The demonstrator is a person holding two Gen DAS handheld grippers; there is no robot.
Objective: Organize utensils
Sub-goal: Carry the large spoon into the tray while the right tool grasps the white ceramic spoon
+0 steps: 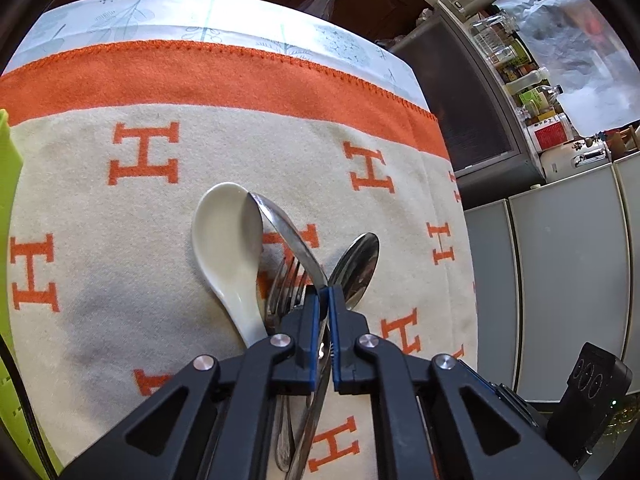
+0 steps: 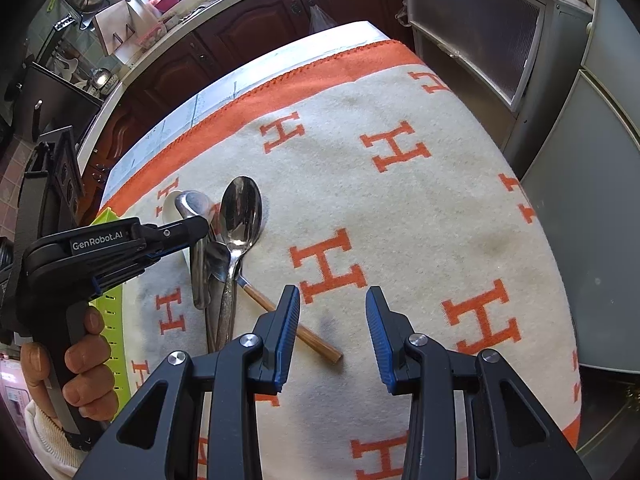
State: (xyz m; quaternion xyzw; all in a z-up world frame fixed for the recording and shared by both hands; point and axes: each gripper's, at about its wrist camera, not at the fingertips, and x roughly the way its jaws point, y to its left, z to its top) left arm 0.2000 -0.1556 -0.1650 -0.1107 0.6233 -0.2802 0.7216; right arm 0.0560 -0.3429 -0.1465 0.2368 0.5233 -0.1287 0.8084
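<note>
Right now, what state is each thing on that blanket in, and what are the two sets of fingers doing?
Left gripper: fingers shut on the metal spoon.
Metal spoon: pinched at its handle, bowl tilted up.
White ceramic spoon: lying flat, untouched.
Fork: lying in the pile.
Second metal spoon: lying bowl up.
Wooden-handled utensil: lying flat, head hidden.
Right gripper: fingers open, empty.

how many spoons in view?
3: white ceramic spoon leftmost on the blanket; metal spoon gripped in left gripper; second metal spoon at right. Others may hide in the pile.
</note>
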